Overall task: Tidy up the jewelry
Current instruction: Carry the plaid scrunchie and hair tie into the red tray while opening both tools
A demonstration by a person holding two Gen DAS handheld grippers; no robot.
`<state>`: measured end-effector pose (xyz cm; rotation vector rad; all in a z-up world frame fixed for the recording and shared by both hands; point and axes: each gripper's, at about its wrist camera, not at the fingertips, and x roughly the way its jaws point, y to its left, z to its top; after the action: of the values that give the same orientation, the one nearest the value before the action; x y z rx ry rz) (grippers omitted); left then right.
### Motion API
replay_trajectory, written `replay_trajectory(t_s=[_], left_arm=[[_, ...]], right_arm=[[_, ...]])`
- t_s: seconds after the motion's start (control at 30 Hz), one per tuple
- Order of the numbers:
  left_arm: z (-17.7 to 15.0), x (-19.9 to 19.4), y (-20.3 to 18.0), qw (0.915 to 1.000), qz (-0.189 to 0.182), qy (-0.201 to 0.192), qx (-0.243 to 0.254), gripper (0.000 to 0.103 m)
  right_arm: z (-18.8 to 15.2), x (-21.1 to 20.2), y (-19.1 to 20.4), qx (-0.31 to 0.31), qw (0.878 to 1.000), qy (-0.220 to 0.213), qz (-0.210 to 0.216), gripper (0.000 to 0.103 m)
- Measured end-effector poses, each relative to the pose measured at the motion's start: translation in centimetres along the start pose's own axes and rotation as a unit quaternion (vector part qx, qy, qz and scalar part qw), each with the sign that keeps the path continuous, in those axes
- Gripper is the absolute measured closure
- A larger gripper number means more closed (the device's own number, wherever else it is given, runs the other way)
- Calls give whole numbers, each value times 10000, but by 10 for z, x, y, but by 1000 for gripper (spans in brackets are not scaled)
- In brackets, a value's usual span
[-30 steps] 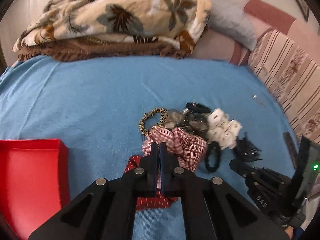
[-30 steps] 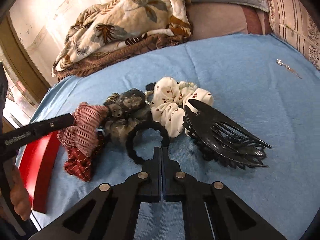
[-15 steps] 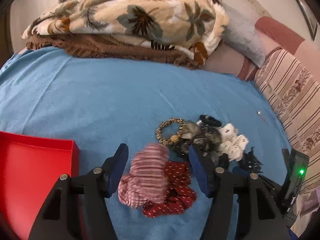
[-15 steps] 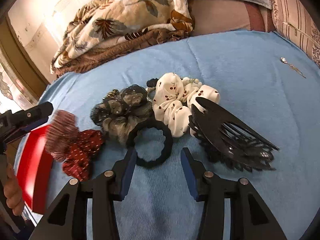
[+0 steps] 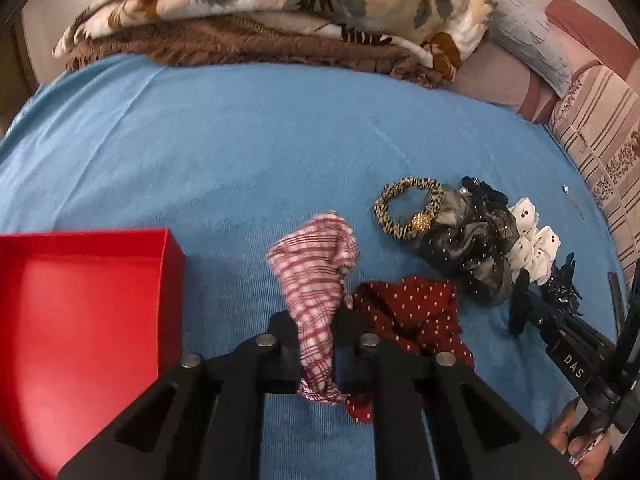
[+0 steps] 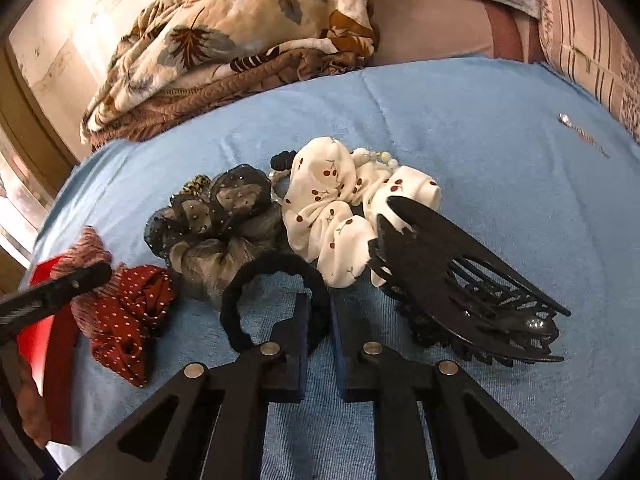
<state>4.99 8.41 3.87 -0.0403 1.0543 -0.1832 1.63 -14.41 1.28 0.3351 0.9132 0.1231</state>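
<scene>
My left gripper [image 5: 316,330] is shut on a pink plaid scrunchie [image 5: 316,268], held just above the blue bedsheet to the right of a red box [image 5: 80,312]. A dark red dotted scrunchie [image 5: 408,312] lies beside it. My right gripper [image 6: 319,312] is shut on the rim of a black hair tie [image 6: 276,276]; its left finger is inside the ring. A grey-black sheer scrunchie [image 6: 224,216], a white cherry scrunchie [image 6: 332,208] and a black claw clip [image 6: 460,296] lie around it. A leopard hair tie [image 5: 408,208] lies farther back.
A folded floral blanket [image 5: 280,4] and pillows [image 5: 532,40] lie at the back of the bed. A small silver pin [image 6: 580,132] lies at the right on the sheet. Striped cushions [image 5: 600,128] line the right side. The red box shows at the left in the right wrist view [image 6: 52,352].
Both grippers opened half a second ago and have closed again. The left now grips the plaid scrunchie, moved left toward the red box; the right closed on the black hair tie.
</scene>
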Motion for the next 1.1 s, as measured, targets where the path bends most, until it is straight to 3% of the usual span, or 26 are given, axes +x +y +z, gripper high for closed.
replay_trajectory(t_s=[0.3,0.53,0.63,0.83,1.1], left_arm=[[-20,-75,-12,9971,-257,-695,183,93],[-36,-135,17,9917,27,-1261,254,92],[-40,-146,51,9901,265,-1377,37,92],[-45,-138,127,9902,656,-1146,-442,91],[-42,-115,193,9848,1139,-1063,-763,91]], right_arm=[[-16,-56,5,99,9991,-234,333,93],[-19,-81,48,-238,9978,-236,576,93],[-21,-85,83,-533,9957,-205,733,93],[-21,-78,168,-1225,9860,-20,1135,92],[-13,-19,272,-1980,9722,345,1199,92]])
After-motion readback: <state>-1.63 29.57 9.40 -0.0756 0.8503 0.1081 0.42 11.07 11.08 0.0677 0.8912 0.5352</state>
